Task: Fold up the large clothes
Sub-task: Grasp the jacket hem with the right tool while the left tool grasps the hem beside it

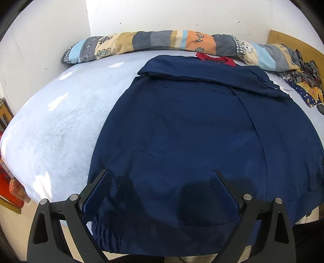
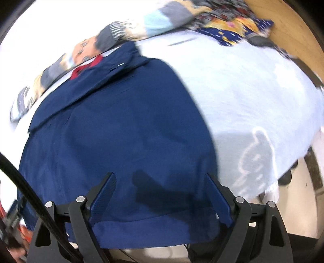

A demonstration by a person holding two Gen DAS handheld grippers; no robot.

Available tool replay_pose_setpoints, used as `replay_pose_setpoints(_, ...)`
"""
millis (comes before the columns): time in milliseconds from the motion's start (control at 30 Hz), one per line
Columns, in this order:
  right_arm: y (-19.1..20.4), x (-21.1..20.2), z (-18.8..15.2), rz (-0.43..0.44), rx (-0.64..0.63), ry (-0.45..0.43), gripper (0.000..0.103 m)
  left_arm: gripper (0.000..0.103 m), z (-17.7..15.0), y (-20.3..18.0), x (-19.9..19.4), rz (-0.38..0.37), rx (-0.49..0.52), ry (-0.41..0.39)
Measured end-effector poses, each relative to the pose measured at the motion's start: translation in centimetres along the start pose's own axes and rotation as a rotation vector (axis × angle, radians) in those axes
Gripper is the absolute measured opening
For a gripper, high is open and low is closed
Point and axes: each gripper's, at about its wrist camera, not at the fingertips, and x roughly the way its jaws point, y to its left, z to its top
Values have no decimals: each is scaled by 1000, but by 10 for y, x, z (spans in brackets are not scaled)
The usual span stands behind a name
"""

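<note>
My left tool (image 1: pixel 160 174) hangs with its jaws spread wide over the near hem of the navy garment (image 1: pixel 192 131), nothing pinched between them; the cloth lies below the fingers and I cannot tell whether they touch it. My right tool (image 2: pixel 161 176) is likewise wide apart above the same hem, holding nothing, in a view blurred by motion. The garment lies flat on the pale blue bed (image 1: pixel 60 121), its sleeves folded across the top and a red collar (image 1: pixel 215 59) peeking out at the far end. Beyond it a rolled patchwork quilt (image 1: pixel 151 43) runs along the white wall (image 1: pixel 172 14), and a heap of patterned clothes (image 1: pixel 303 81) sits at the far right corner.
</note>
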Motion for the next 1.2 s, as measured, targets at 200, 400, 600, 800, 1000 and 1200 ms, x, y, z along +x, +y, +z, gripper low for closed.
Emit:
replay_pose_setpoints(200,-32,15,0,-50,110,58,91,97,-1,-8,-3,-8,27,-13)
replay_pose_setpoints(400,-29,30,-8,37,121,137,88,97,0,-12,-3,-15,36,-13)
replay_pose_setpoints(600,-19,20,-8,31,65,110,61,97,1,-7,-4,-18,25,-9)
replay_pose_setpoints(800,-32,14,-1,104,95,124,47,97,12,24,-2,-30,-48,14)
replay_pose_setpoints(1000,-52,12,8,291,174,186,47,97,21,71,1,-105,-133,115)
replay_pose_setpoints(1200,-49,20,5,243,165,211,48,88,17,114,1,-283,-281,183)
